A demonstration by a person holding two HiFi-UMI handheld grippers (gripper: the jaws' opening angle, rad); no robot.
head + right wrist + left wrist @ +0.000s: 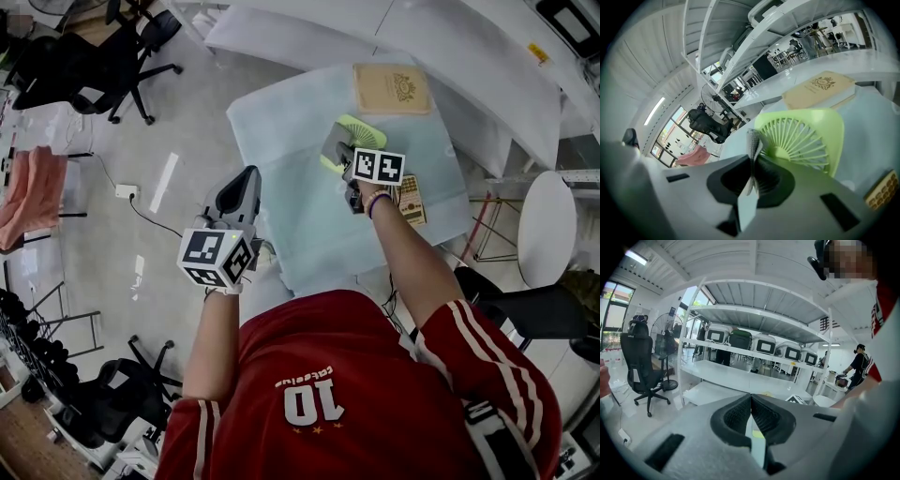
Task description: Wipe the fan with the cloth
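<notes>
Step in hand, as judged: approach to the wipe. The fan point(806, 136) lies on the far part of the table point(281, 187), near a beige book point(392, 89). The right gripper point(753, 164) is closed on the cloth point(753, 140), which is pinched as a thin fold and held up at the fan's near-left rim. Contact with the grille cannot be confirmed. The next move calls for the cloth to be pressed onto the grille and drawn across it. The left gripper point(751, 399) is held left of the table, with its jaws together and nothing gripped.
</notes>
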